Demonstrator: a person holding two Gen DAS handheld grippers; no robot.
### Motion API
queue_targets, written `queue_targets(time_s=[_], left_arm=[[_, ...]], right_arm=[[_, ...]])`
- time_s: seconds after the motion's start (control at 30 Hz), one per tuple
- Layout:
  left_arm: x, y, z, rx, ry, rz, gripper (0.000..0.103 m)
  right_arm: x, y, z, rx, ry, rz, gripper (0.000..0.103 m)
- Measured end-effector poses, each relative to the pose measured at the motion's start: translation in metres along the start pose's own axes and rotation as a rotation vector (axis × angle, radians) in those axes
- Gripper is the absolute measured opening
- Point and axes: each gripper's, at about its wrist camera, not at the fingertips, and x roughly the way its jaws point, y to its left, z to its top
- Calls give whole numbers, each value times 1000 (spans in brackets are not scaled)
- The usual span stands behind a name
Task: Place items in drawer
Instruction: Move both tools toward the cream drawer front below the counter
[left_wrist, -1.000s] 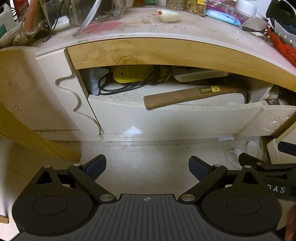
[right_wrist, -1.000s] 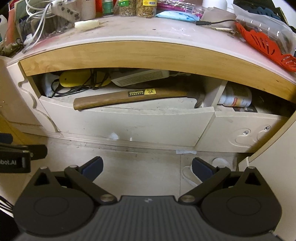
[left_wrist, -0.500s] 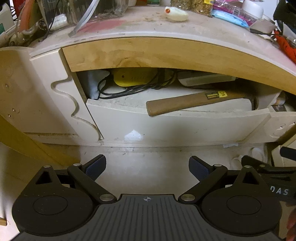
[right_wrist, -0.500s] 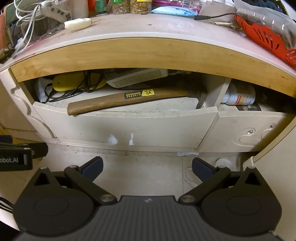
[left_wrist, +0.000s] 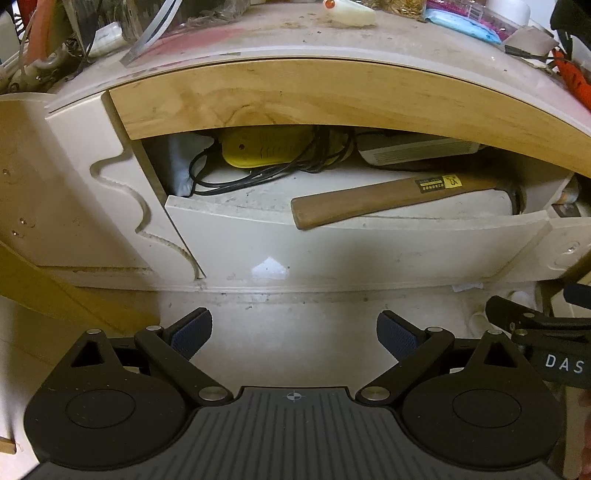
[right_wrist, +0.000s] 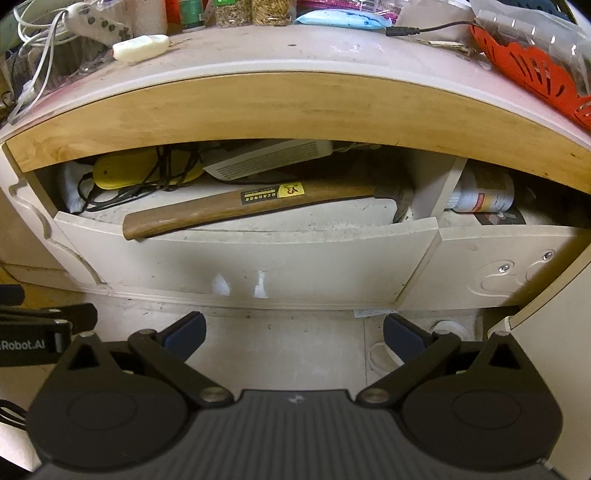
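Left tool and right tool, both spread wide and carrying nothing, hang level before the open drawer, so either can reach in. The hammer lies inside, handle end propped over the front edge, head at the divider; behind it a yellow device with black cord. The cluttered worktop overhangs the opening.

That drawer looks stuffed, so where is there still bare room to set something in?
Bare drawer floor lies between the hammer and the front panel, more between the cables and the hammer handle. The back is crowded: yellow device, cables, white box.
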Motion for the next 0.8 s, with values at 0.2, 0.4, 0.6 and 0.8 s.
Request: queue_targets(time_s=[0.2,0.4,0.6,0.8], left_arm=[[8,1,3,-2,2,7,99],[12,0,4,-12,2,-10,99],[15,0,7,-21,-16,-8,99],[20,-3,10,2,-30,9,99]], right_arm=[[4,-1,2,6,-1,-1,102],[8,-3,3,12,-3,-2,102],[12,-6,7,26,-15,-11,102],[19,-6,11,29,-17,-13,102]])
